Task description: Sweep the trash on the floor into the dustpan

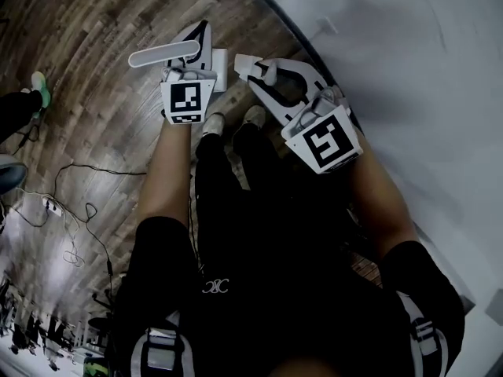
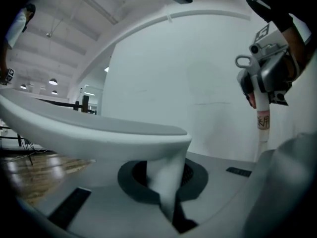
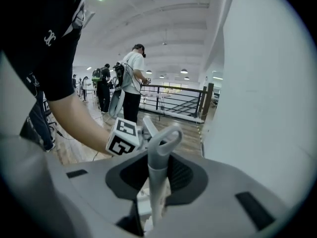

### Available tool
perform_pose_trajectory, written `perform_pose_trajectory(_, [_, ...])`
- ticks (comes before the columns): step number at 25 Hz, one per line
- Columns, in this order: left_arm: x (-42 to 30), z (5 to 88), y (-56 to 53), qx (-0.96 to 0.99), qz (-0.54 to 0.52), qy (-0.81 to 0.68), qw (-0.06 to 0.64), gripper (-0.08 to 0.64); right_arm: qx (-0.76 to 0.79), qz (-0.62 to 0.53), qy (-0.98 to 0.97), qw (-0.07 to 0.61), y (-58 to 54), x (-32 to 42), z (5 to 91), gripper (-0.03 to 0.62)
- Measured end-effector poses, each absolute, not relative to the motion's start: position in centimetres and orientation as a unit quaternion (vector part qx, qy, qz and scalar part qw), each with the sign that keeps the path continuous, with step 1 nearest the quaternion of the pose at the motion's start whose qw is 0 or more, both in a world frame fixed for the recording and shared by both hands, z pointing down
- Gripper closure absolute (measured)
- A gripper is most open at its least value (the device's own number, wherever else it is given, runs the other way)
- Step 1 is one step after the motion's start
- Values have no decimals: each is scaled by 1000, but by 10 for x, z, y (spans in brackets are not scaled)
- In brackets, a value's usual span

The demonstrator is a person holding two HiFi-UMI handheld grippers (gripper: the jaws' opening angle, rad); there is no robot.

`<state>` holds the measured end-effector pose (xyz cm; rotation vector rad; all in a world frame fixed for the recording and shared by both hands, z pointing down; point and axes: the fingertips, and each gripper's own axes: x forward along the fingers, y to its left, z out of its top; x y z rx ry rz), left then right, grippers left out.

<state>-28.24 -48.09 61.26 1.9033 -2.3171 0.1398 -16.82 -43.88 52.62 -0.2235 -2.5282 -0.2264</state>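
The left gripper [image 2: 167, 202] is clamped tight on the stem of the broad white dustpan handle [image 2: 99, 133]. The right gripper [image 3: 154, 205] is closed round the grey, loop-ended broom handle [image 3: 161, 148]. Below them, the white dustpan [image 1: 221, 69] shows just beside the person's shoes [image 1: 212, 122], over the wooden floor [image 1: 102, 116] next to a white wall [image 1: 424, 69]. Farther off, people [image 3: 131, 78] stand near a railing [image 3: 173, 95].

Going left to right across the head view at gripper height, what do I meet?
Bystander's shoe → left gripper, shut on a wide white handle → right gripper, shut on a slim looped handle → white wall.
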Motion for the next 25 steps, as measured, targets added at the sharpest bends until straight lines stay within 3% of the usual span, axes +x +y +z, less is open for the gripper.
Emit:
perform_pose_trajectory(4, [-276, 615, -472, 640, 48, -764, 74, 563, -75, -53, -964, 250, -433, -190, 499, 500])
perform_pose_trajectory(11, [-282, 614, -456, 648, 53, -756, 82, 563, -59, -60, -966, 246, -419, -191, 477, 500])
perform_pose_trajectory(25, [-286, 603, -444, 644, 53, -757, 95, 563, 55, -39, -973, 219, -425, -119, 392, 500])
